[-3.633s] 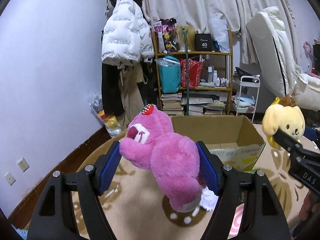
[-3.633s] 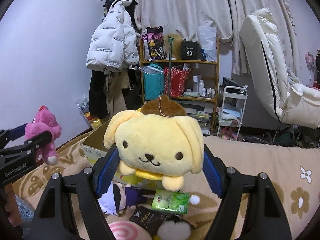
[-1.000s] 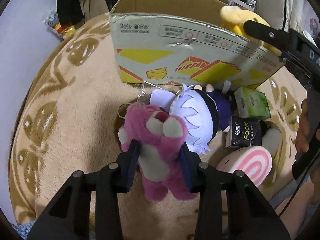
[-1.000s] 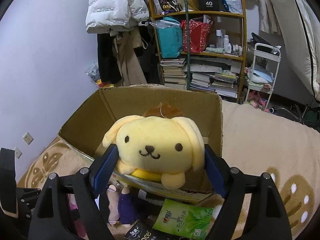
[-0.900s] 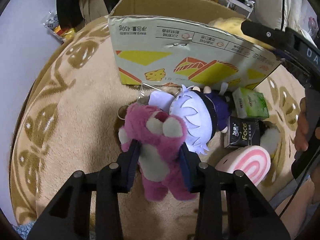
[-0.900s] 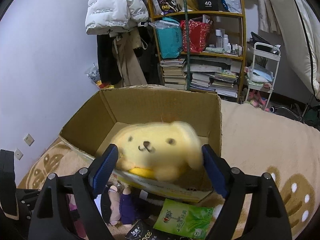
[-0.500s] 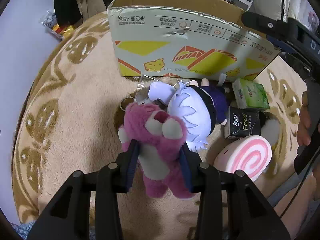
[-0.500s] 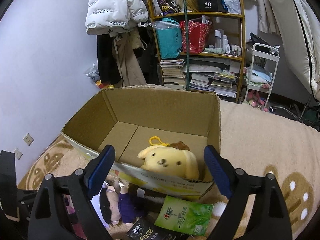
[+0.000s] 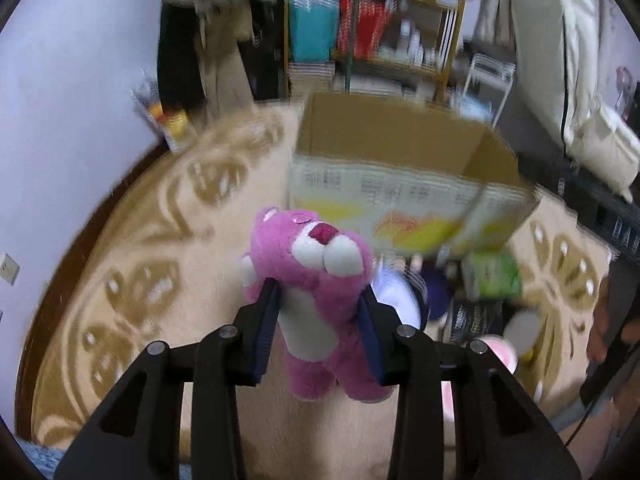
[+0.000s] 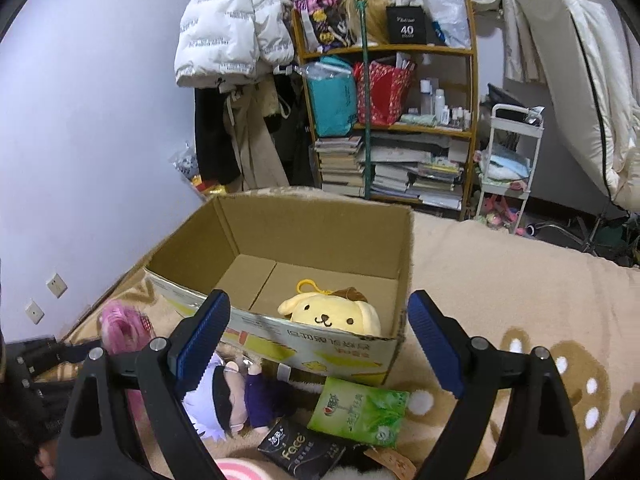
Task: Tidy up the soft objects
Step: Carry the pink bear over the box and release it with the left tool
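My left gripper point(image 9: 318, 304) is shut on a pink plush bear point(image 9: 316, 280), held above the beige rug, short of the cardboard box point(image 9: 400, 184). The bear also shows at the left of the right wrist view point(image 10: 124, 328). My right gripper point(image 10: 320, 328) stands open and empty just before the box's near wall point(image 10: 280, 340). A yellow dog plush point(image 10: 330, 314) lies inside the box against that wall. On the rug in front of the box lie a white-haired doll point(image 10: 236, 398), a green tissue pack point(image 10: 360, 406) and a black "Face" pack point(image 10: 300, 452).
A pink-and-white swirl cushion point(image 10: 240, 470) sits at the bottom edge. Behind the box stand a crowded wooden shelf point(image 10: 392, 120), hanging coats point(image 10: 236, 80) and a small white cart point(image 10: 512, 152). A cream recliner point(image 10: 592, 80) is at the right. The patterned rug point(image 10: 520, 280) spreads right of the box.
The yellow dog plush dropped from my right gripper into the box, and that gripper's jaws stand a little wider. My left gripper rose and tilted up with the bear, so box and shelf came into view.
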`<state>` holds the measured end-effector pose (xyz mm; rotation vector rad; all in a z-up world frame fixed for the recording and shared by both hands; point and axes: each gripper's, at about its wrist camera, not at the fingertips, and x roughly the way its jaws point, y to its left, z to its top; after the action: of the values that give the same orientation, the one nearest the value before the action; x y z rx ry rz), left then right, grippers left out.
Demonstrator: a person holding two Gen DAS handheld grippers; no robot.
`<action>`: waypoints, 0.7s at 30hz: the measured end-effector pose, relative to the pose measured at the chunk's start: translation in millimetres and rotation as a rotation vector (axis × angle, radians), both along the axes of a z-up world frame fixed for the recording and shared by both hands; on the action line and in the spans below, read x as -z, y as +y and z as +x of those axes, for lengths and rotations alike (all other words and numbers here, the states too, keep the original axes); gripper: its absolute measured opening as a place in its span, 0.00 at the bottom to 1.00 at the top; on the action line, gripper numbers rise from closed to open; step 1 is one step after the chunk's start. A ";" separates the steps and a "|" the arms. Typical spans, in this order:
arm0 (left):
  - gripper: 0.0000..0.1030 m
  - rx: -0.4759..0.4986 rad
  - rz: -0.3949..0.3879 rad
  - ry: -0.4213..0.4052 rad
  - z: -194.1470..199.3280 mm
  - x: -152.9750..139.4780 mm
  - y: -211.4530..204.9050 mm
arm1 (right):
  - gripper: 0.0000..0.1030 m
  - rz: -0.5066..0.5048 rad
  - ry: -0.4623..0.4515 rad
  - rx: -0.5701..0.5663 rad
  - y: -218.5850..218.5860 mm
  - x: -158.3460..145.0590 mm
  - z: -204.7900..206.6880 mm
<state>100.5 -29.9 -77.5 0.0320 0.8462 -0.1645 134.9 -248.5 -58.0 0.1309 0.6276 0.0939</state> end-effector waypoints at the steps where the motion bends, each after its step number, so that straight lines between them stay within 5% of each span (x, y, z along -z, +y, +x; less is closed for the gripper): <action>1: 0.35 0.004 -0.002 -0.030 -0.6 -6.7 -1.5 | 0.92 0.003 -0.008 0.003 -1.7 -3.1 -2.8; 12: 0.35 0.038 0.010 -0.178 38.7 -52.0 -21.4 | 0.98 0.029 -0.063 0.036 -13.4 -23.2 -25.7; 21: 0.36 0.062 0.000 -0.200 83.8 -62.7 -43.6 | 0.99 -0.001 -0.034 0.049 -17.7 -21.1 -24.9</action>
<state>184.3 -73.5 -14.7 0.0731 0.6457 -0.2158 110.0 -266.2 -36.9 0.1433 0.5897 0.0484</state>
